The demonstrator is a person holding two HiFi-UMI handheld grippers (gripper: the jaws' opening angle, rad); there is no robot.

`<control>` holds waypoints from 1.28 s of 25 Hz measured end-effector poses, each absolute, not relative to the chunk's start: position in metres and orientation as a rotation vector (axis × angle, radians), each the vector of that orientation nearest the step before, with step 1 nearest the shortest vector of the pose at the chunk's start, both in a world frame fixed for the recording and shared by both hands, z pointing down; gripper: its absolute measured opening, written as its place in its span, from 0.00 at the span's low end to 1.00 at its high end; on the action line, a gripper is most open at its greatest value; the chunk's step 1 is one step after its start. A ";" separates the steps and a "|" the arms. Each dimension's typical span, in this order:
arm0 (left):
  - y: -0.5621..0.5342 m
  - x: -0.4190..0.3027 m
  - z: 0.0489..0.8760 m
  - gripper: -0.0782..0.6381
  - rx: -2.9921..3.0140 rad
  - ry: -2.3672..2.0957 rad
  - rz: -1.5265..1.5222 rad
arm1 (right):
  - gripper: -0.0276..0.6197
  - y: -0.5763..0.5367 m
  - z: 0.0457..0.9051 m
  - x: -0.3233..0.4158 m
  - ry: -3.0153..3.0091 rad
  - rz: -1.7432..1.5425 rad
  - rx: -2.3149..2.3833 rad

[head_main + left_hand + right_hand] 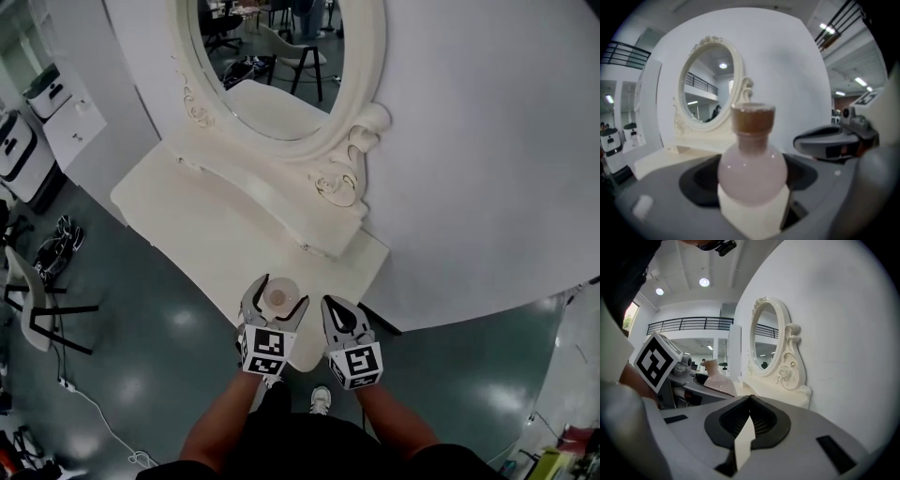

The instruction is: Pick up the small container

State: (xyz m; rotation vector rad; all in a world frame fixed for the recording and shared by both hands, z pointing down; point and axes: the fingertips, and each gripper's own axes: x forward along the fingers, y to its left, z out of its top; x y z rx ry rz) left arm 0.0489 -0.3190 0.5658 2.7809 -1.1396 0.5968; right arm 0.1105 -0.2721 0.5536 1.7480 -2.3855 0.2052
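left gripper view, small container (752,173) between jaws of left tool (278,292), seemingly clamped, right tool (750,398) closed

small container (752,168) | pale pink round-bellied bottle, brown cork stopper | upright | clamped in jaws of left claw (278,292)

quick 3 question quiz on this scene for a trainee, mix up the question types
1. True or false: the right gripper holds the small container.
2. Multiple choice: what stands at the back of the white vanity table? A) an oval mirror B) a desk lamp C) a stack of books
3. Fill in: the container stands between the jaws of the ____ gripper.

Key
1. False: its jaws are together with nothing between them.
2. A.
3. Left: the left gripper is closed on the container's round body.
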 end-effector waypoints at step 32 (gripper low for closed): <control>-0.269 0.023 0.452 0.66 2.872 -1.275 0.364 | 0.05 -0.257 0.435 0.103 -2.535 -0.103 1.808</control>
